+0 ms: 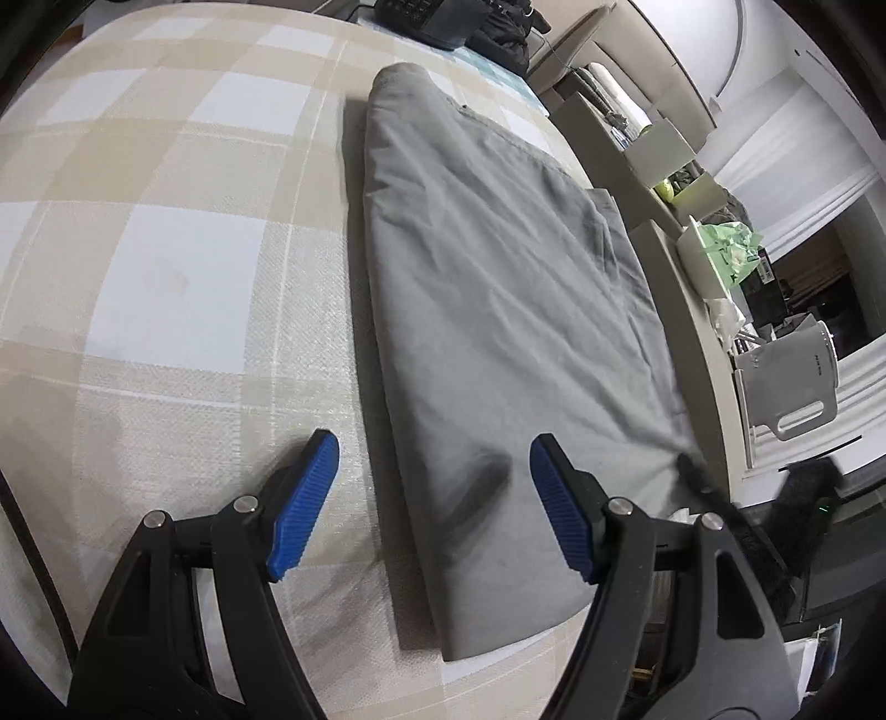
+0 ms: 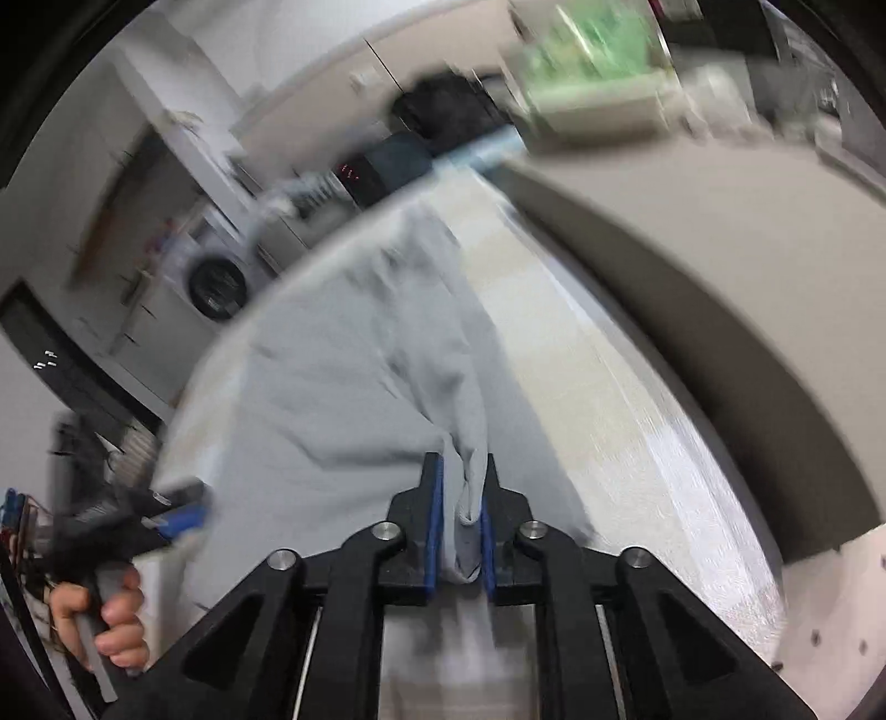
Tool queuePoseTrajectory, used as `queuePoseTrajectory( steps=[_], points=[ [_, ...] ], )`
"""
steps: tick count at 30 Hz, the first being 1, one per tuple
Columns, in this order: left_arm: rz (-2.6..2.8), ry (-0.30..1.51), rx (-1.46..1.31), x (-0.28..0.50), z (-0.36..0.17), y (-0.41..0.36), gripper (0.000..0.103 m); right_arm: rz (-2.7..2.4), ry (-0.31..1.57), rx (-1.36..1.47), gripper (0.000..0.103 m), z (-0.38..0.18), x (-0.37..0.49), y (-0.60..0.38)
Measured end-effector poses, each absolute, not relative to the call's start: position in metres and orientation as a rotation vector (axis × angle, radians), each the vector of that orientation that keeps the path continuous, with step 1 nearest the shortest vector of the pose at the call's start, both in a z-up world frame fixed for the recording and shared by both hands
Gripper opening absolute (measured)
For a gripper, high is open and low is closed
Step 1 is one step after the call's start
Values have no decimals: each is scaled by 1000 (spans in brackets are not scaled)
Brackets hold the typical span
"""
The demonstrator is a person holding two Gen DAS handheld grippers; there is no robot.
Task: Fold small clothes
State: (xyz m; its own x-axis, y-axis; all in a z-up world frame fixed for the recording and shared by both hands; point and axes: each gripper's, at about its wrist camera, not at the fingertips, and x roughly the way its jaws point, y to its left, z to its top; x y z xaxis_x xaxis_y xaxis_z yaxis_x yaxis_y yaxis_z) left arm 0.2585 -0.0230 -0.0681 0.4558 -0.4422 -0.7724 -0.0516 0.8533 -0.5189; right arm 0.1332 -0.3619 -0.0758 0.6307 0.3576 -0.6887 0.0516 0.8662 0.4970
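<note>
A grey garment lies folded lengthwise on a beige and white checked cover. My left gripper hangs open just above the garment's near left edge, one blue pad over the cover, the other over the cloth, with nothing gripped. In the right wrist view the grey garment looks pale and blurred. My right gripper is shut on a bunched fold at its edge, and the cloth fills the narrow gap between the pads. The left gripper shows at the lower left, held by a hand.
A beige padded ledge runs along the garment's right side, with boxes and green items behind it. Dark bags sit at the cover's far end. A washing machine stands beyond the cover's edge.
</note>
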Motion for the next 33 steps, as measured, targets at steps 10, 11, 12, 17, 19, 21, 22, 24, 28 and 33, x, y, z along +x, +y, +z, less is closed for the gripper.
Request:
queuePoseTrajectory(
  steps=[10, 11, 12, 17, 19, 21, 22, 24, 28, 33],
  points=[
    [-196, 1034, -531, 303, -77, -34, 9, 148, 806, 559, 37, -66, 103, -392],
    [-196, 1025, -538, 305, -78, -35, 7, 143, 798, 556, 40, -65, 105, -394],
    [-195, 1016, -534, 304, -78, -35, 6, 142, 793, 553, 44, -63, 104, -396],
    [-187, 986, -517, 296, -75, -30, 4, 182, 788, 516, 50, -61, 124, -396],
    [-187, 984, -530, 295, -75, -27, 4, 222, 811, 517, 50, -67, 140, -390],
    [-187, 986, -536, 294, -76, -25, 4, 254, 829, 514, 49, -75, 158, -383],
    [-191, 988, -538, 293, -76, -24, 4, 245, 847, 500, 49, -79, 167, -380],
    [-206, 1001, -558, 292, -77, -20, 4, 260, 866, 505, 48, -84, 175, -377],
    [-278, 1074, -622, 279, -81, -12, 21, 272, 868, 516, 48, -83, 179, -381],
    [-357, 1072, -620, 267, -78, -20, 46, 309, 882, 572, 48, -85, 197, -384]
  ],
)
